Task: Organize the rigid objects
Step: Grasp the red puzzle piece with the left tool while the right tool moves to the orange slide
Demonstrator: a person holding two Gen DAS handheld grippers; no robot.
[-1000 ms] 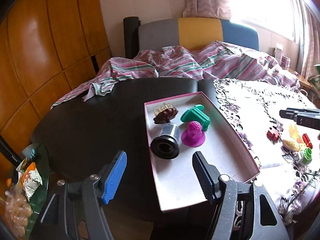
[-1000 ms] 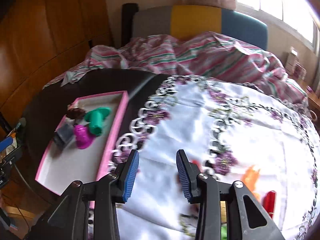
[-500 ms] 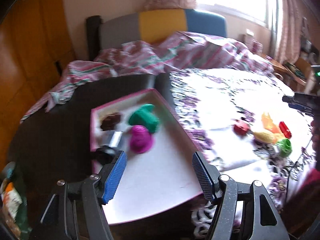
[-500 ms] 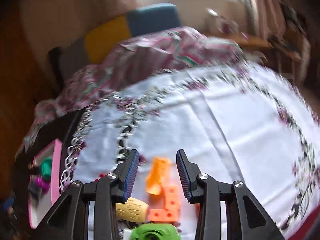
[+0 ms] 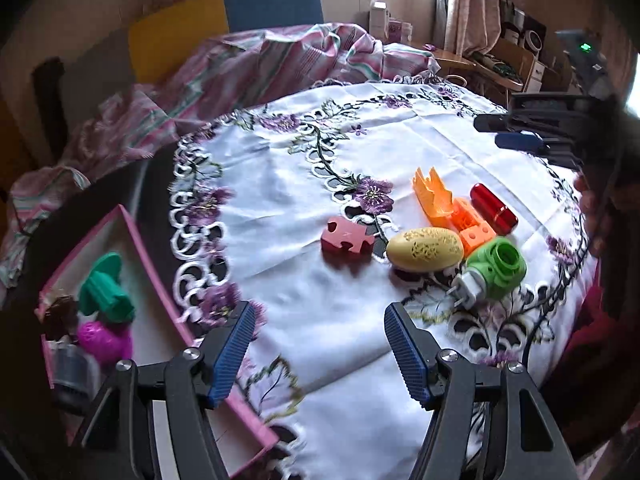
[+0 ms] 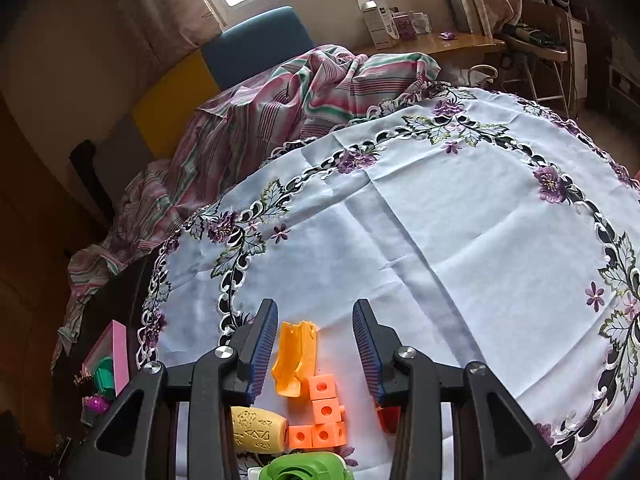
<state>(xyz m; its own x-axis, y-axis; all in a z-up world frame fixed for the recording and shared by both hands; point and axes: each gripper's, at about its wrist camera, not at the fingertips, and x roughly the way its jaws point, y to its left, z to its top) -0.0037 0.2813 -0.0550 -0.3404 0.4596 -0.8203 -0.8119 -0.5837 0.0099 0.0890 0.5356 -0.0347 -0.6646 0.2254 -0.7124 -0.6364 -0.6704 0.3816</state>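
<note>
Sorting in progress, by the look of the layout: a pink tray (image 5: pixel 140 240) at the left edge of the dark table holds items already gathered, namely a green flanged part (image 5: pixel 105 286), a magenta perforated dome (image 5: pixel 105 340), a brown toothed piece (image 5: pixel 60 316) and a grey-black cylinder (image 5: pixel 74 368), packed close at its far end. Items apparently awaiting transfer lie clustered on the embroidered white cloth (image 5: pixel 320 160): a pink puzzle piece (image 5: pixel 347 237), set a little apart toward the tray; a yellow patterned ovoid (image 5: pixel 425 249); an orange forked piece (image 6: pixel 296 358); an orange cube block (image 6: pixel 324 416); a red capsule (image 5: pixel 493 209); and a green ringed fitting (image 5: pixel 496 267) joined to a white pronged part. The cluster pieces sit touching or just beside one another, likely because they were tipped out together. Left gripper (image 5: pixel 318 350): fingers wide apart, holding nothing, hovering over bare cloth between tray and cluster. Right gripper (image 6: pixel 315 354): fingers apart, empty, positioned above the orange forked piece, which shows between the blue ribbed pads (image 6: pixel 262 354); contact cannot be confirmed from either view. Judged status: the right gripper looks lined up for the forked piece, with the cube block crowding its near end and liable to be nudged on closing.
</note>
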